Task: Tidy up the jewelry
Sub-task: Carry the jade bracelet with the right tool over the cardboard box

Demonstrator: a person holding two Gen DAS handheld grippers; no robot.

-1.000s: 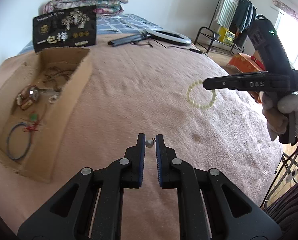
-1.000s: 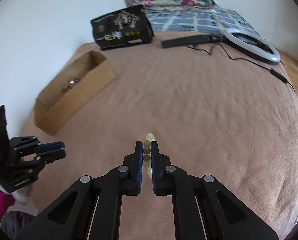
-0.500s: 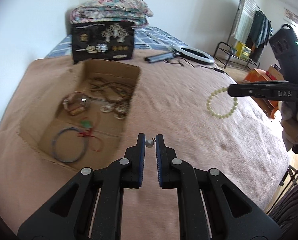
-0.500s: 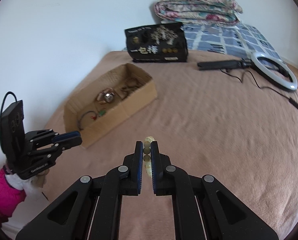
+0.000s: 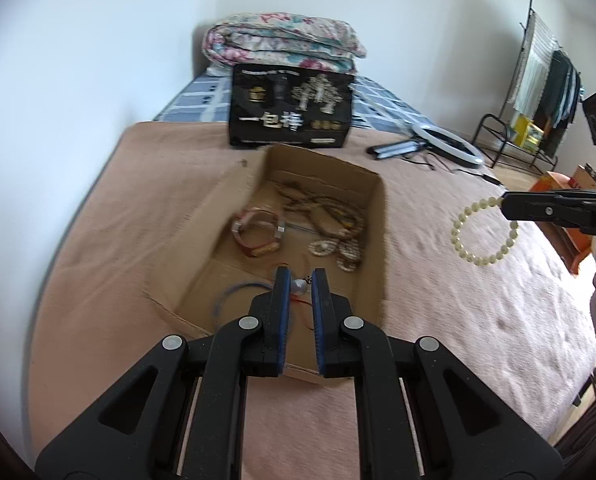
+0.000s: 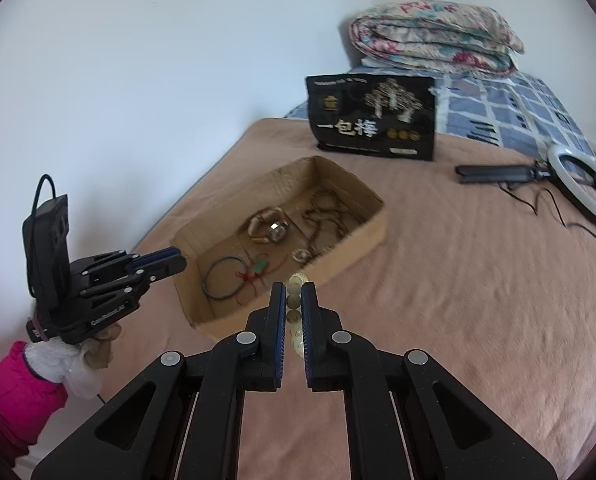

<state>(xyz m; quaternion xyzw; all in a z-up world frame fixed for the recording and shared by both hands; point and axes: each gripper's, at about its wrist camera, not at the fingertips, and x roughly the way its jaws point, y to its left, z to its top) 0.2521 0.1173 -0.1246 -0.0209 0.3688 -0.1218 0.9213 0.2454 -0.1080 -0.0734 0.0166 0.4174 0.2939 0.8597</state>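
Both hands have swung toward the cardboard box [image 5: 378, 240] since a second ago: it sat off at nine o'clock in the left wrist view and now fills the centre just beyond the tips, and in the right wrist view it has come from far at ten o'clock to close at eleven. The left gripper [image 5: 298, 286] is pinched nearly shut on a small silver bead charm [image 5: 299, 286], hanging over the box's near end above a blue cord ring [image 5: 228, 298]. The right gripper [image 6: 294, 300] is clamped tight on a pale bead bracelet [image 5: 484, 232], whose loop dangles free below the tips at three o'clock in the left view, above the pink blanket [image 5: 438, 320] and short of the box. Inside the box lie a watch [image 5: 258, 234] and tangled brown bead strings [image 5: 330, 216]. The charm looks light, hard and smooth, likely to slip or roll, so a squeeze across its round body suits it. The bracelet seems light and limp, its elastic likely to swing; gripping a few beads side-on, as here, looks sound, and it should be let go low over the box.
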